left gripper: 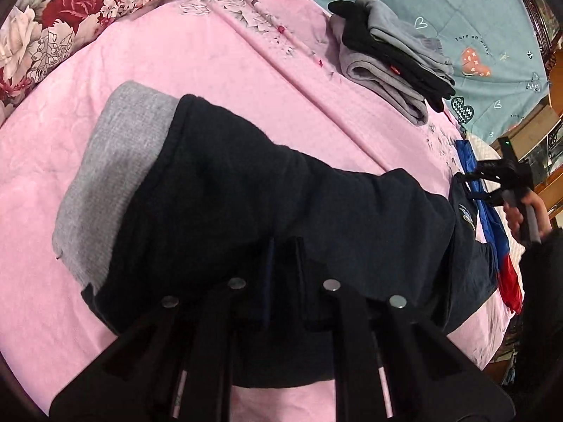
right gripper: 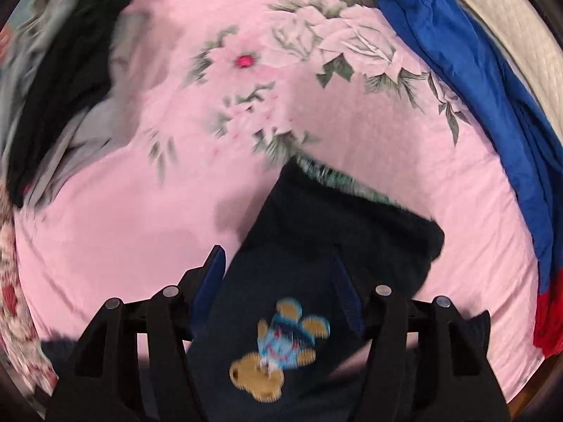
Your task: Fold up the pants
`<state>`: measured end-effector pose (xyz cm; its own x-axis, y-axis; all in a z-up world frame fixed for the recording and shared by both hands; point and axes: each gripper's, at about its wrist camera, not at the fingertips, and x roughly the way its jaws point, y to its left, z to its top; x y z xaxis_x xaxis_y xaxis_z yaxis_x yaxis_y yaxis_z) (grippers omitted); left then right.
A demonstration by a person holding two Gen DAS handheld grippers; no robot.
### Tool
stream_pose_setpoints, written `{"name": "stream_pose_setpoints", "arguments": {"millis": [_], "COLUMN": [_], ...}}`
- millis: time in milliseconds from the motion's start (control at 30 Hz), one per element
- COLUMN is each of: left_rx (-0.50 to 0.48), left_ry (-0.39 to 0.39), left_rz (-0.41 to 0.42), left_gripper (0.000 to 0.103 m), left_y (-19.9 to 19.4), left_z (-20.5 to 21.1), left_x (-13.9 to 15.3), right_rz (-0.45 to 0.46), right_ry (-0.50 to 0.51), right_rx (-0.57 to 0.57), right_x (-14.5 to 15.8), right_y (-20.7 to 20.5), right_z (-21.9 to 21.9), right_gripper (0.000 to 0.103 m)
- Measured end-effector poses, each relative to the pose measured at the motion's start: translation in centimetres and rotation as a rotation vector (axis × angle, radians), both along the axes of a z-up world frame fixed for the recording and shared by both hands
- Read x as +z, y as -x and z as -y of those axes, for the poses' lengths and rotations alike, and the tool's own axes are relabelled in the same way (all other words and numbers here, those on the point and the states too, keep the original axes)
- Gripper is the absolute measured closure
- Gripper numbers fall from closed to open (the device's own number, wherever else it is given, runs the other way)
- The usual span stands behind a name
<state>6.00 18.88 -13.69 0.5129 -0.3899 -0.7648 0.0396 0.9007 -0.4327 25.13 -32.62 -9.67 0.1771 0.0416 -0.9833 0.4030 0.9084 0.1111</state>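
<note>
The left tool is clamped on the dark navy pants, its two fingers close together with fabric pinched between them. The right tool has its fingers spread wider, gripping the pants on either side of a bear patch. The pants hang stretched between both tools above the pink bed sheet. Ahead of the left tool, a grey lining shows at the garment's far end. Farther ahead and right lies a folded stack of grey and black clothes. Ahead and right of the right tool lies a blue garment.
</note>
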Motion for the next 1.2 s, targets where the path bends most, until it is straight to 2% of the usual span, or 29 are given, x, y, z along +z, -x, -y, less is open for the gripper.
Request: {"name": "stream_pose_setpoints", "arguments": {"millis": [100,200,233,267,300,333,367,500,633,700,767,867,1000,1033,1100,1167,1200], "left_rx": [-0.004,-0.009,-0.009,-0.010,-0.011,-0.011,-0.011,-0.014,-0.012,-0.016,-0.022,-0.032,-0.030,-0.029,-0.031,-0.026,-0.024], "left_ry": [0.006,0.007,0.013,0.016,0.024,0.030,0.036,0.034,0.031,0.031,0.031,0.025,-0.005,-0.016,-0.037,-0.048,-0.051], "left_rz": [0.005,0.003,0.003,0.002,-0.001,-0.003,-0.004,-0.004,-0.007,-0.009,-0.012,-0.018,-0.030,-0.035,-0.041,-0.049,-0.050], "left_gripper": [0.091,0.091,0.091,0.091,0.091,0.091,0.091,0.091,0.091,0.091,0.091,0.091,0.091,0.091,0.091,0.091,0.091], "left_y": [0.0,-0.1,0.0,-0.1,-0.2,-0.2,-0.2,-0.3,-0.3,-0.3,-0.4,-0.5,-0.6,-0.7,-0.8,-0.8,-0.8], "left_z": [-0.1,-0.1,-0.3,-0.3,-0.4,-0.4,-0.5,-0.4,-0.4,-0.5,-0.5,-0.5,0.0,0.1,0.3,0.4,0.4], "left_x": [-0.1,-0.2,-0.1,-0.1,-0.2,-0.2,-0.2,-0.2,-0.2,-0.2,-0.2,-0.1,0.0,0.1,0.2,0.3,0.3], "right_rz": [-0.032,-0.046,-0.038,-0.032,-0.027,-0.021,-0.011,0.108,0.263,0.306,0.327,0.321,0.262,0.273,0.284,0.284,0.308], "right_ry": [0.018,0.082,0.113,0.119,0.120,0.106,0.090,0.028,-0.037,-0.063,-0.105,-0.175,-0.214,-0.234,-0.240,-0.157,-0.103], "right_rx": [-0.041,-0.027,-0.018,-0.019,-0.017,-0.022,-0.031,-0.015,-0.039,-0.066,-0.102,-0.163,-0.164,-0.163,-0.134,-0.118,-0.097], "right_x": [-1.0,-1.5,-1.4,-1.3,-1.1,-1.0,-0.7,2.8,8.0,9.3,8.7,4.9,-0.8,-1.5,-0.9,0.9,2.3], "right_y": [-1.2,-0.9,-0.5,-0.3,0.1,0.6,1.4,5.9,14.4,18.1,21.3,26.7,29.5,30.3,31.3,32.0,32.2], "right_z": [0.7,0.1,-0.1,-0.5,-0.5,0.0,-0.1,2.0,5.8,8.1,9.5,11.0,11.2,11.3,11.5,11.6,11.6], "right_gripper": [0.042,0.043,0.050,0.065,0.075,0.091,0.094,0.095,0.095,0.095,0.095,0.095,0.094,0.094,0.087,0.061,0.061]}}
